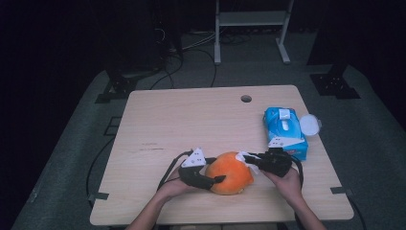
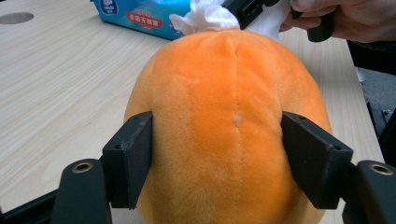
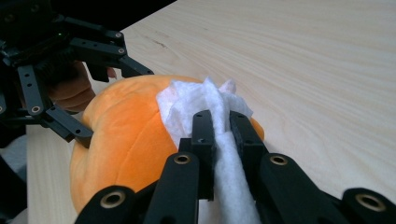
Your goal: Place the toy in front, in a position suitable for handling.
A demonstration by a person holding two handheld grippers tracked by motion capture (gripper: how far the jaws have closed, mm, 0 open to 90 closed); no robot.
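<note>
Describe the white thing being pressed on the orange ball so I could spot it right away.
Start at the wooden table and find the orange plush ball near its front edge. On the ball's top lies a crumpled white wipe, pinched in the right gripper. It is the one soft white wad there, unlike the blue wipes pack behind.

the only printing sits on the blue wipes pack (image 2: 149, 16). in the left gripper view its side carries a red band with white chinese characters, too small and blurred to read. a small line of latin letters stands at the pack's left end, also not legible. in the high view the pack (image 1: 286, 132) shows white label patches, with nothing readable on them.
</note>
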